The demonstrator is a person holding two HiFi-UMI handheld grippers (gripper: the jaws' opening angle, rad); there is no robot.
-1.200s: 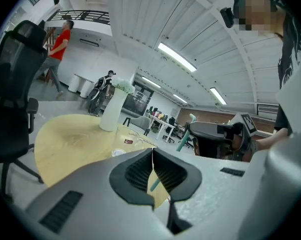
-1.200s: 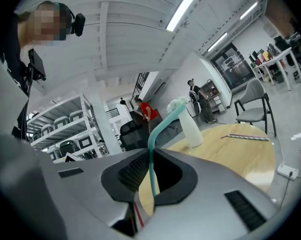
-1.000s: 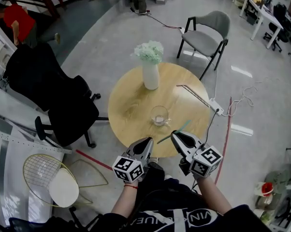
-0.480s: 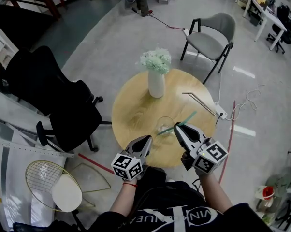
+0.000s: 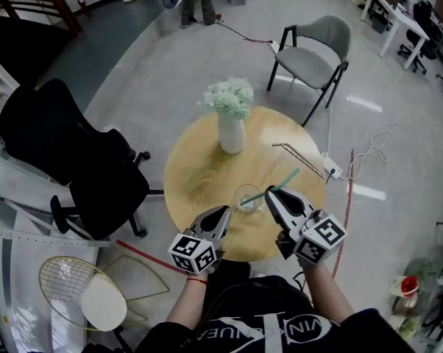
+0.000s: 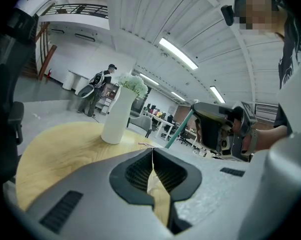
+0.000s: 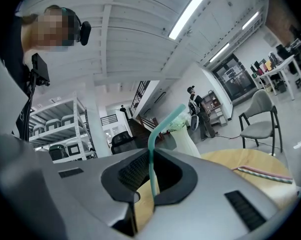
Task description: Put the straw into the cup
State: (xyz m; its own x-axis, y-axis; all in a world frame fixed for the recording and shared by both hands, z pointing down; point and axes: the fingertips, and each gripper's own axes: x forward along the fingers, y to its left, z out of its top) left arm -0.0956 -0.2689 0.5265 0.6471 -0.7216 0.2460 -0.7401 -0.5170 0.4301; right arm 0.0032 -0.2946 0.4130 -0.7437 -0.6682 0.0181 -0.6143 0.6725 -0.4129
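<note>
A clear glass cup stands on the round wooden table, in front of a white vase. My right gripper is shut on a teal bendy straw, just right of the cup. The straw slants down to the left and its lower end lies over the cup's mouth; I cannot tell how deep it sits. In the right gripper view the straw stands upright between the jaws. My left gripper is shut with nothing in it, near the table's front edge, below the cup.
Two more straws lie on the table's right side, near a power strip at its edge. A grey chair stands behind the table, a black office chair at its left. A person stands far off.
My right gripper has carried the straw forward from the table's front edge to the cup; its lower end now lies over the cup. The left gripper has hardly moved.
</note>
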